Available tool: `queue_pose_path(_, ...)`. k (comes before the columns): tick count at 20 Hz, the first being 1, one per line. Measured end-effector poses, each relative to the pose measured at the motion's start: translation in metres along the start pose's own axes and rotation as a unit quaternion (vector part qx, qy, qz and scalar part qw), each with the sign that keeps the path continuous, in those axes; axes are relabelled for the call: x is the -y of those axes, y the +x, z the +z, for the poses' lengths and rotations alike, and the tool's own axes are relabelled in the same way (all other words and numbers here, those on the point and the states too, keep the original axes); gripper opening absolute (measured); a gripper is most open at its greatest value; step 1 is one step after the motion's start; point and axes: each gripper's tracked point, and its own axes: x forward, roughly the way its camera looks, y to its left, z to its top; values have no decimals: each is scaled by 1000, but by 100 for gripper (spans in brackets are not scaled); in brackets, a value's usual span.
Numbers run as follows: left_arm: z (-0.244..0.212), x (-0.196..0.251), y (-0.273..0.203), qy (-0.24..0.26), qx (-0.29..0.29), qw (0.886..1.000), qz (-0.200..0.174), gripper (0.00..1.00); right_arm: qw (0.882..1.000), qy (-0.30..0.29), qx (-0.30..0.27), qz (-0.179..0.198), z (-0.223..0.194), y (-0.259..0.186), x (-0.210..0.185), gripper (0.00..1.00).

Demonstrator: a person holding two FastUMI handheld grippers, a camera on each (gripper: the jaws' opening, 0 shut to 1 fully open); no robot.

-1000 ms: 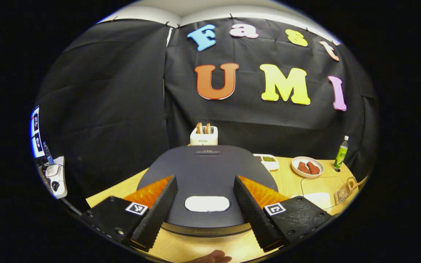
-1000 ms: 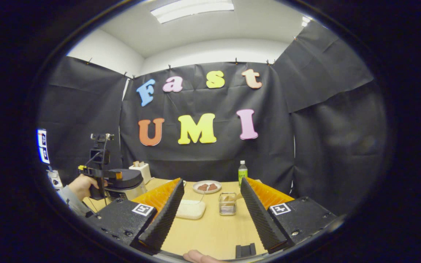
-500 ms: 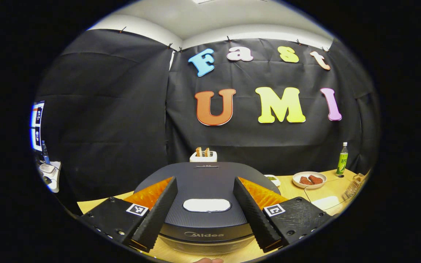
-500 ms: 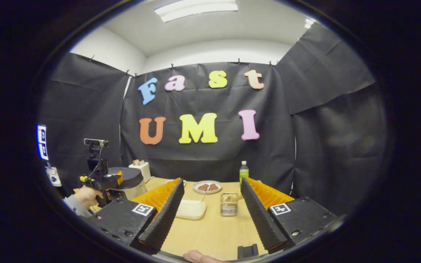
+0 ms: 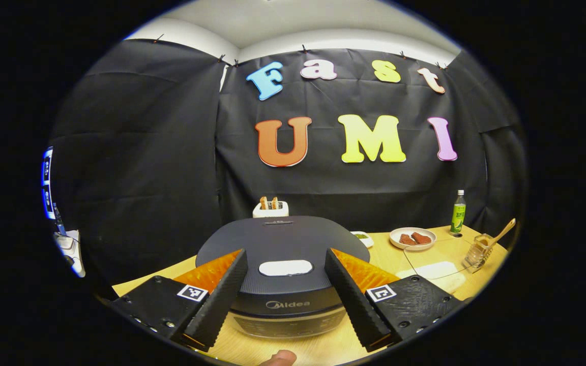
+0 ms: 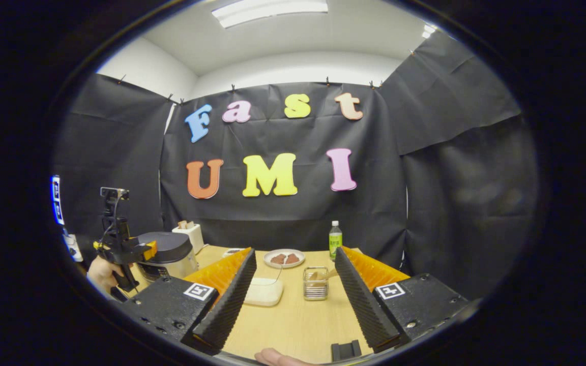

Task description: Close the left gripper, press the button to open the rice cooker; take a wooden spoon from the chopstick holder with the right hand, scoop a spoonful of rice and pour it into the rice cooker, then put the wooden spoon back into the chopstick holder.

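Facing rice cooker [image 5: 283, 254] at close range, left gripper [image 5: 285, 295] had fingers spread wide, not yet pressed together as task asks. Lid lay shut; pale button [image 5: 286, 267] on lid sat between fingers, untouched by look of it. Right gripper [image 6: 293, 300] hung over table [image 6: 293, 325], fingers likewise spread, holding nothing. Wooden spoon [image 5: 501, 235] stood in chopstick holder [image 6: 316, 283], well apart from cooker. Judged: task barely begun; closing, pressing, scooping, pouring, returning all left.
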Motion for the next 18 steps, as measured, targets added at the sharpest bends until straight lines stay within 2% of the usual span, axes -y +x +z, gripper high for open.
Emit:
queue_pose_path(1, 3, 1, -9, -7, -6, 1000, -4, 87, 1000, -1, 1, -4, 1, 1, 2, 100)
queue_pose_path(2, 10, 9, -19, -16, -7, 1000, -9, 96, 1000, -2, 2, -7, 2, 2, 4, 100)
queue_pose_path(6, 30, 22, -55, -34, -7, 999, -17, 96, 1000, -1, 8, -12, 9, 3, 6, 100)
queue_pose_path(11, 71, 38, -100, -16, 32, 999, -23, 96, 1000, -2, 12, -16, 16, -2, 9, 100)
queue_pose_path(12, 81, 43, -107, -9, 43, 999, -26, 96, 1000, 0, 14, -19, 20, -3, 10, 98)
queue_pose_path(16, 102, 62, -133, -8, 65, 997, -42, 96, 999, -6, 21, -31, 42, -12, 17, 100)
queue_pose_path(17, 108, 69, -140, -14, 71, 996, -53, 96, 999, -7, 23, -34, 48, -14, 19, 98)
queue_pose_path(18, 106, 83, -150, -22, 69, 995, -73, 95, 999, -9, 27, -35, 54, -16, 19, 100)
